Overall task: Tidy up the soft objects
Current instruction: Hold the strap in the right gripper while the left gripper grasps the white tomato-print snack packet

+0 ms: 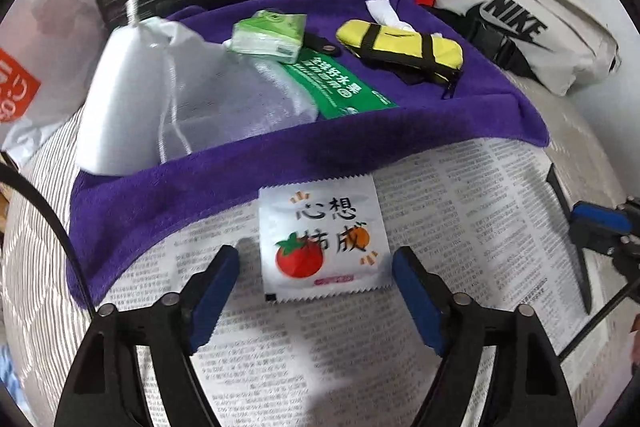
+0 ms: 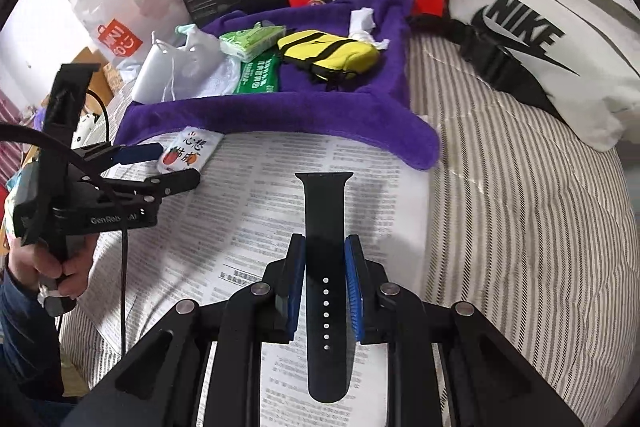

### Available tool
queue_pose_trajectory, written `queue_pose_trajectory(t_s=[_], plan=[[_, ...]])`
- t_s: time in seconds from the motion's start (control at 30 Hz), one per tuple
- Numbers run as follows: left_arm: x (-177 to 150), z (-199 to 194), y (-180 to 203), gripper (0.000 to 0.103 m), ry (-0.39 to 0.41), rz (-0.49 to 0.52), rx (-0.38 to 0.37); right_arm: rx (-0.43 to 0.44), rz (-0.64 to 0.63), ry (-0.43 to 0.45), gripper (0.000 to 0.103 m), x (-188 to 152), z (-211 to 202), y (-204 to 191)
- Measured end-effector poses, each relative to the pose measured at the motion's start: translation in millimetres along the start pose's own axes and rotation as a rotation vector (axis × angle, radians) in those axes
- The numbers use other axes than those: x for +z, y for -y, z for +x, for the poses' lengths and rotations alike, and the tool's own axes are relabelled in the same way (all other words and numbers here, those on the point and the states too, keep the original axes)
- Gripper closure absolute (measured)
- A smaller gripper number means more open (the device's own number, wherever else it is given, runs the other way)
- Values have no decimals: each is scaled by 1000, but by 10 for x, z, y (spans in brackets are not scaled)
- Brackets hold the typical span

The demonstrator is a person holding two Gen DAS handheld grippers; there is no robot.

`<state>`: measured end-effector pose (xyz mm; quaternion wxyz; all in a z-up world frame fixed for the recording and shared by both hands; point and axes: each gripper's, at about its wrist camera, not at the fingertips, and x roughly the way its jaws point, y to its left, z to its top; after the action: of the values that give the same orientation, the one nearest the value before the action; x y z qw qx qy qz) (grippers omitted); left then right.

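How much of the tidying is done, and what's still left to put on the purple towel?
Mostly done: the purple towel already holds the yellow pouch, tissue pack, green packet and white mesh bag. The right gripper is closed on the black watch strap. The open left gripper straddles the tomato sachet, still on the newspaper.

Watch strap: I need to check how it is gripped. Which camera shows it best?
The right wrist view: the black watch strap runs lengthwise between the right gripper jaws, which are shut on it, holes visible. The left wrist view shows it only as a thin dark sliver at the right edge.
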<state>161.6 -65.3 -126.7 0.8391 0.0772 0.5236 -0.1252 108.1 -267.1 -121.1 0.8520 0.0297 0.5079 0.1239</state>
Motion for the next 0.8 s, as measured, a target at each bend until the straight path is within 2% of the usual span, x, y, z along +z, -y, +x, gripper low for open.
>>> queue_pose_trajectory(t_s=[0.17, 0.27, 0.3, 0.33, 0.5, 0.67, 0.77, 0.8], plan=[[27, 39, 66, 18, 18, 16, 23, 1, 19, 9, 83, -34, -38, 64], [31, 47, 72, 33, 37, 19, 21, -1, 25, 5, 83, -53, -30, 84], [27, 41, 72, 47, 43, 24, 16, -2, 27, 4, 83, -59, -28, 91], [23, 28, 72, 55, 51, 29, 13, 0, 30, 3, 83, -66, -24, 98], [-5, -25, 67, 57, 53, 61, -12, 9, 30, 4, 83, -78, -16, 74], [-6, -23, 36, 61, 69, 36, -28, 22, 19, -2, 83, -60, 0, 28], [10, -53, -2, 68, 71, 23, -50, 32, 19, 3, 83, -38, -11, 9], [8, -70, -21, 76, 68, 19, -60, 39, 20, 3, 83, -27, -11, -1]])
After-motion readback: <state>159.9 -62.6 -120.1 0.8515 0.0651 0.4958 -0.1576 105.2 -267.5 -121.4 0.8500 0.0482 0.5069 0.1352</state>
